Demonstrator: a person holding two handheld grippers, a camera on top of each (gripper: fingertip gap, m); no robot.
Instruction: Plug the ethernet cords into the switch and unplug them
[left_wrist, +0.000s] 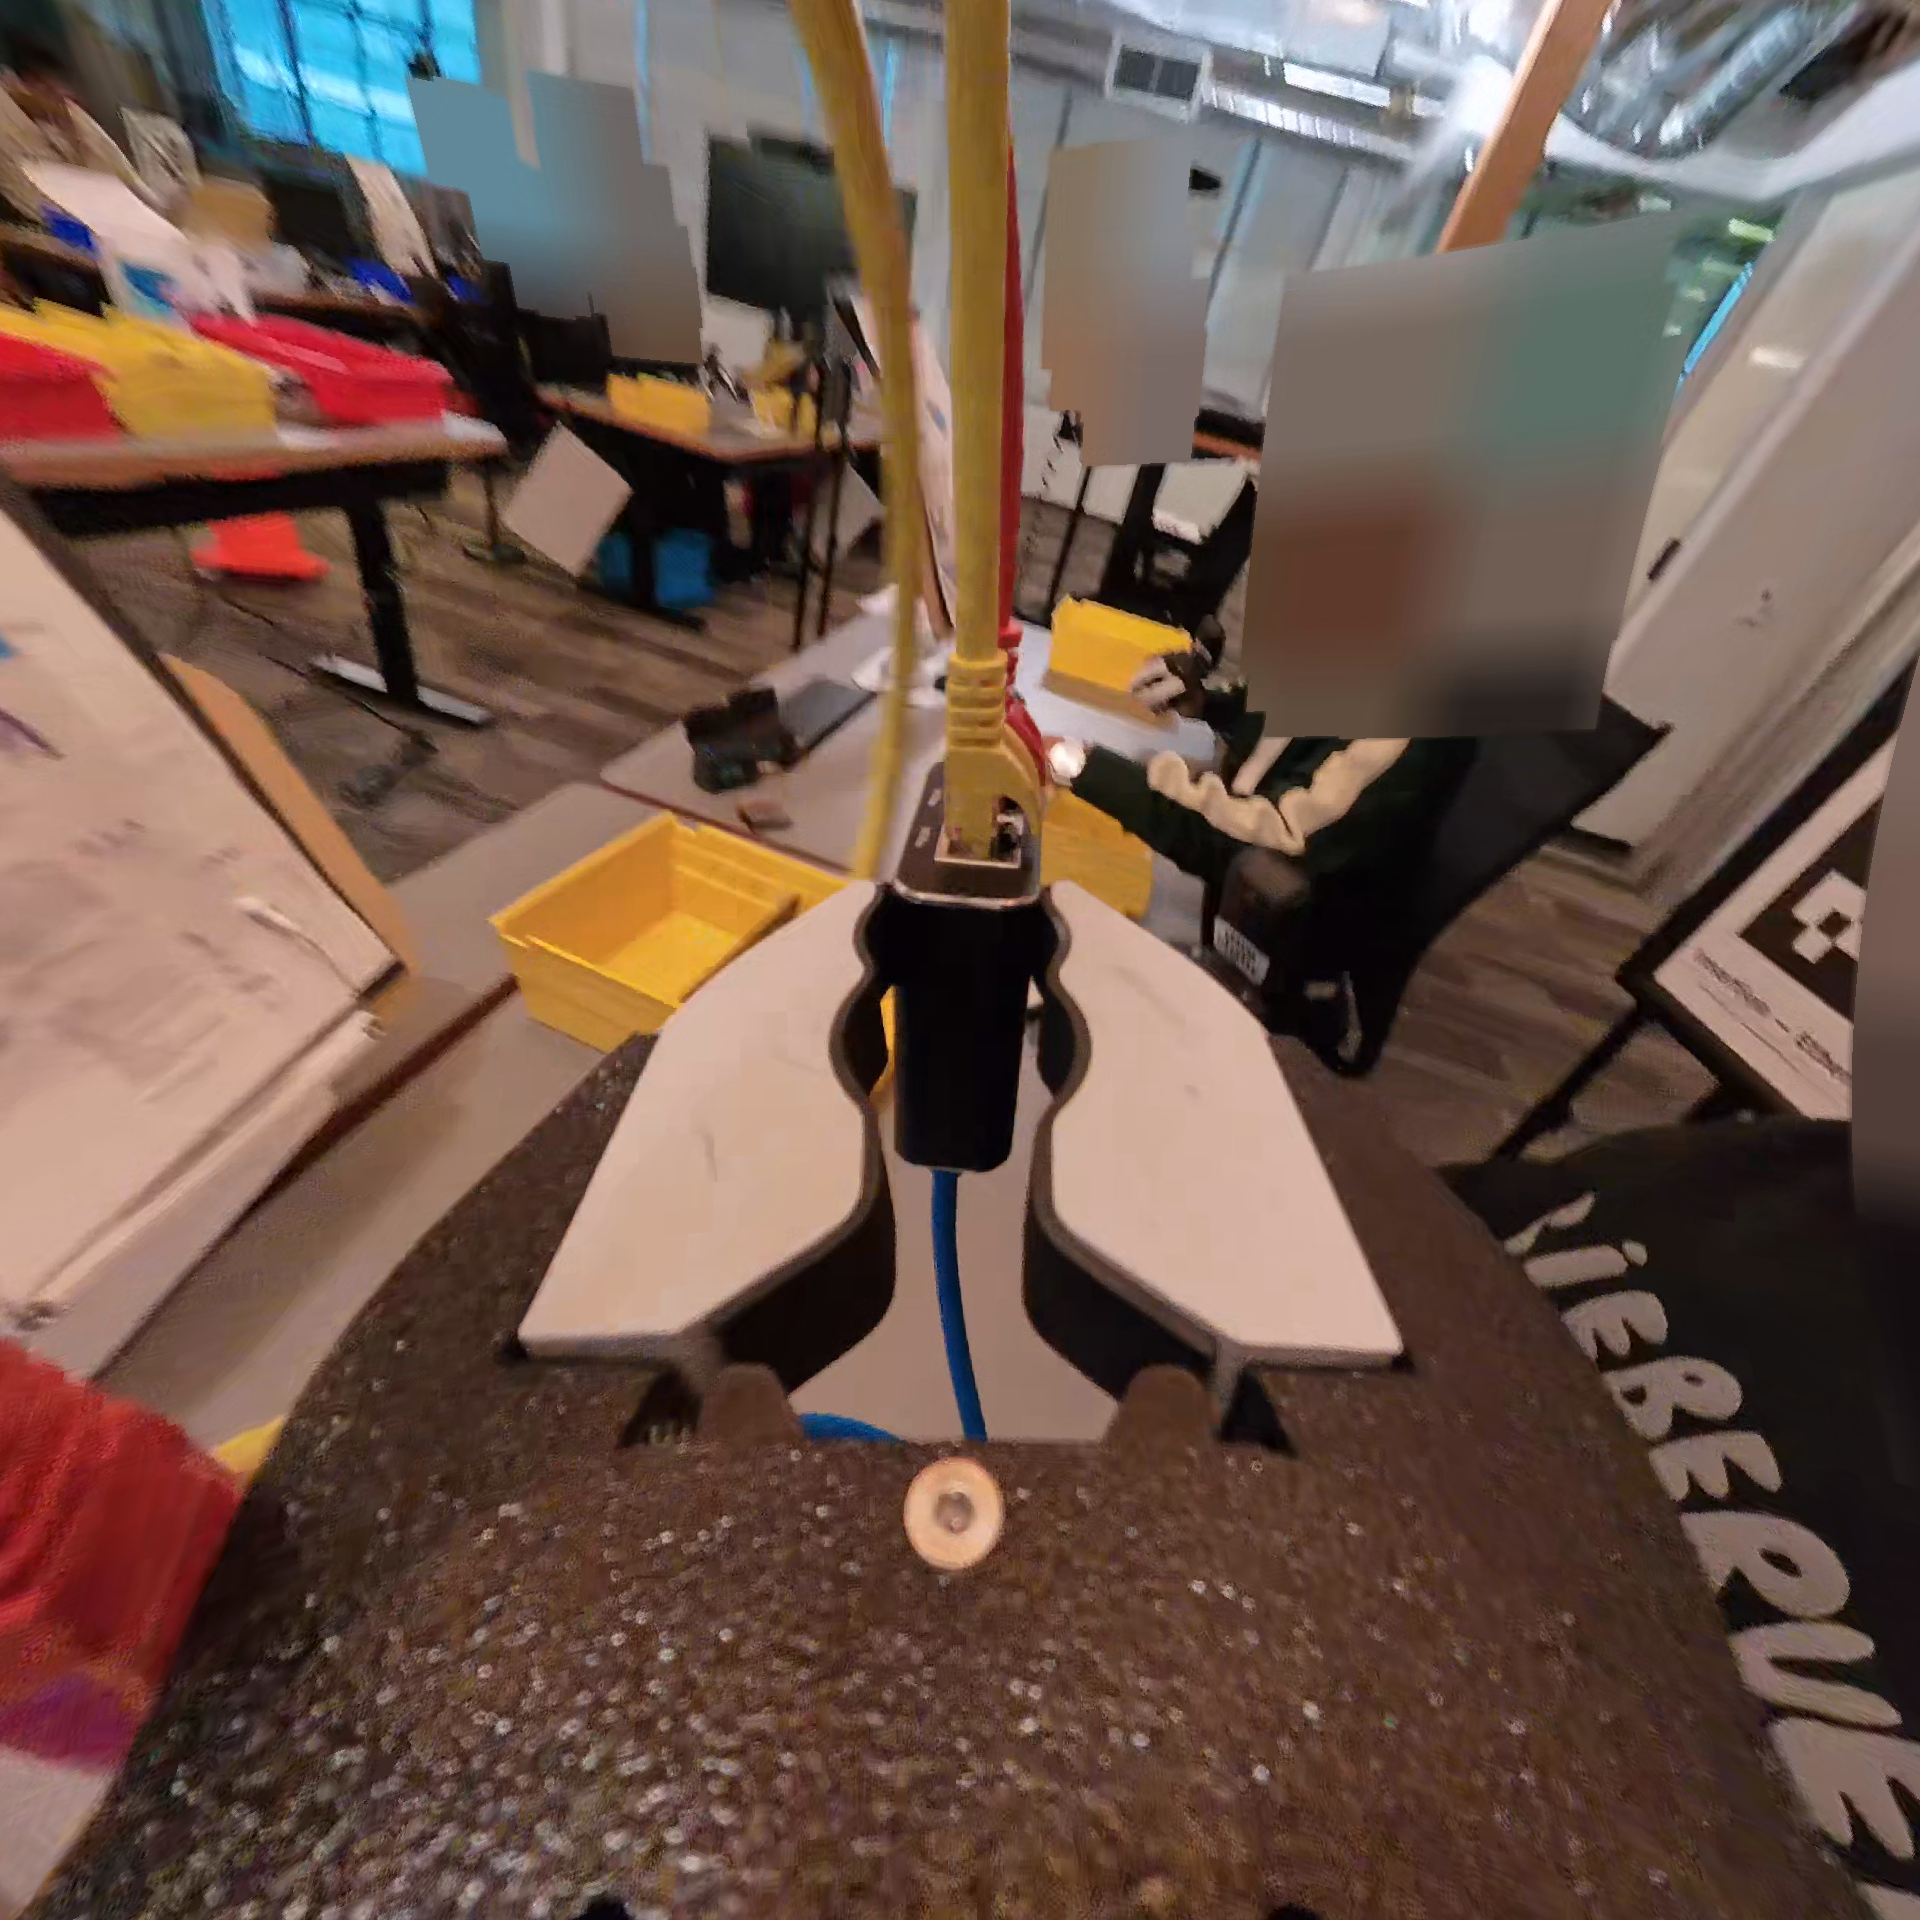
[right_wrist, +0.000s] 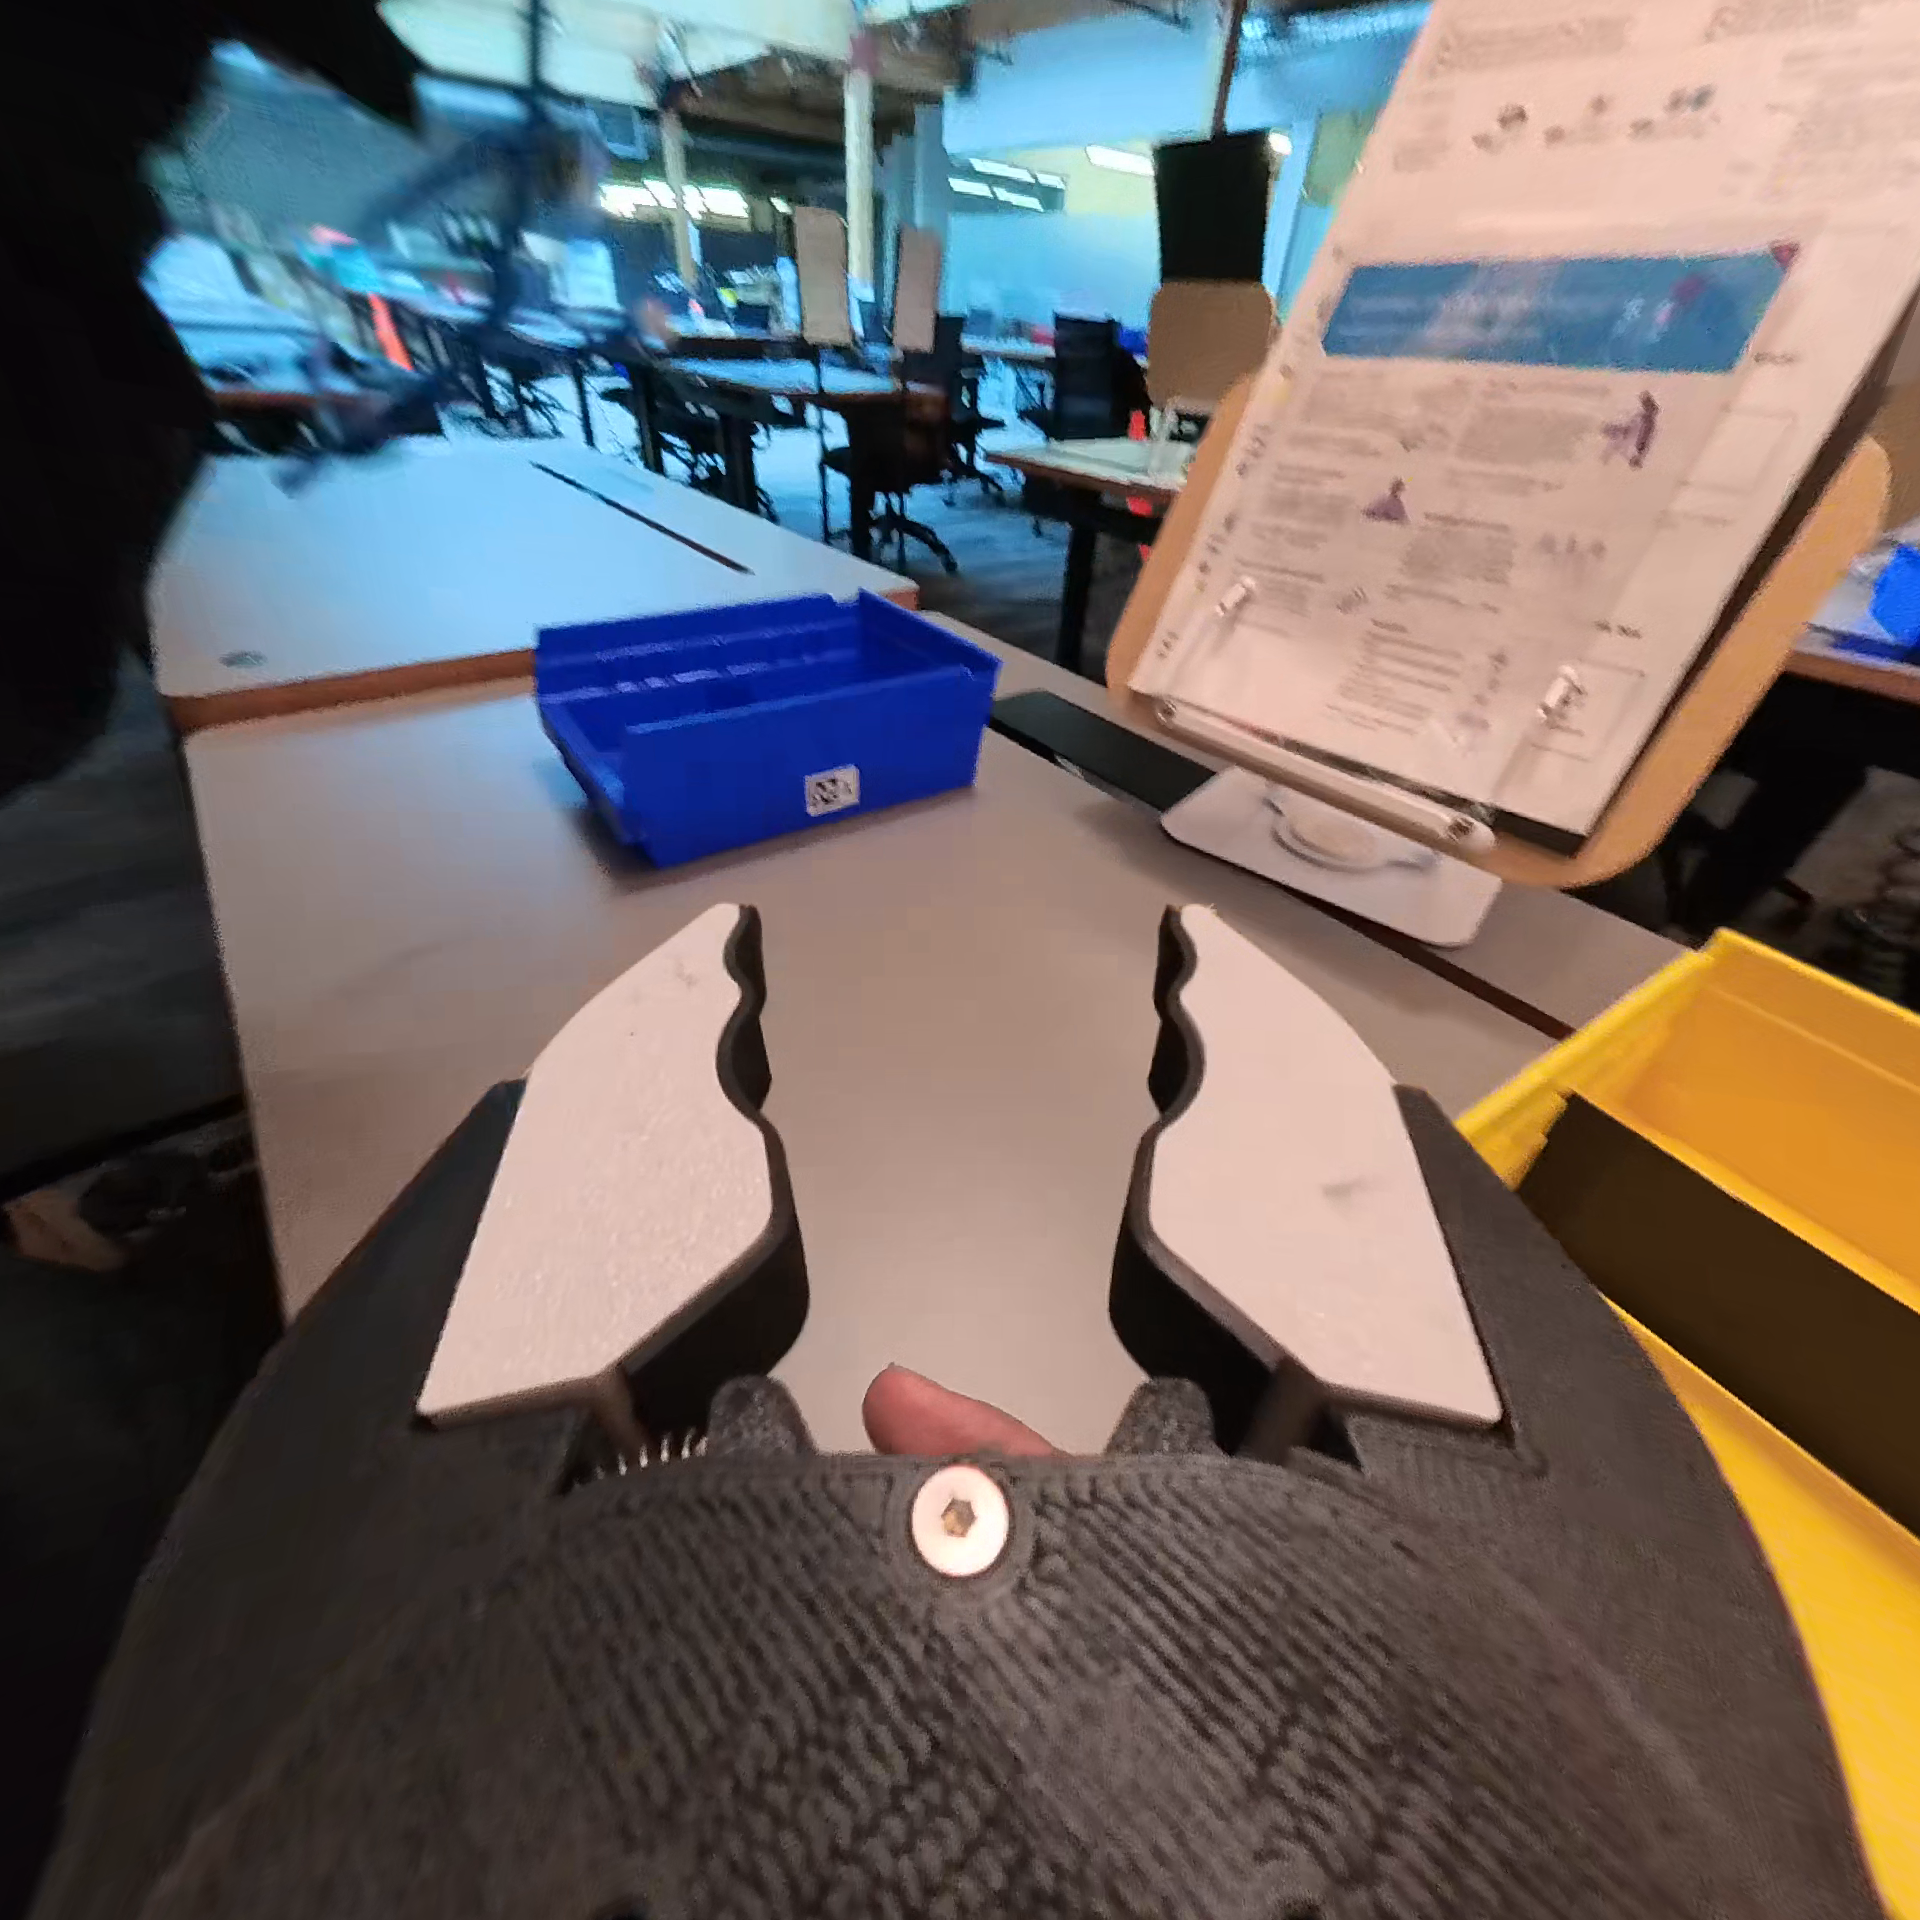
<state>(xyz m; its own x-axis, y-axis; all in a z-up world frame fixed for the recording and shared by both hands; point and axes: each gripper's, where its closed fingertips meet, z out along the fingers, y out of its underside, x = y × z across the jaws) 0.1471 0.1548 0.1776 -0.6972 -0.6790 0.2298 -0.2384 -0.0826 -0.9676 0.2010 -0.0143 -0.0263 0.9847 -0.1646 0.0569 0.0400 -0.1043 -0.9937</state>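
Note:
In the left wrist view my left gripper (left_wrist: 954, 914) is shut on a small black switch (left_wrist: 954, 1023) and holds it up in the air, end on. A yellow ethernet cord (left_wrist: 979, 436) is plugged into its top face, its plug (left_wrist: 982, 758) seated in a port. A red cord (left_wrist: 1016, 416) runs just behind it, and a second yellow cord (left_wrist: 883, 416) hangs to the left. A blue cord (left_wrist: 951, 1309) hangs below the switch. In the right wrist view my right gripper (right_wrist: 956, 925) is open and empty above a grey table (right_wrist: 436, 935).
A blue bin (right_wrist: 764, 717) sits on the table ahead of the right gripper. A document stand with papers (right_wrist: 1475, 457) is at the right, a yellow bin (right_wrist: 1745, 1195) at the lower right. Another yellow bin (left_wrist: 665, 935) lies below the switch. A seated person (left_wrist: 1299, 790) is beyond it.

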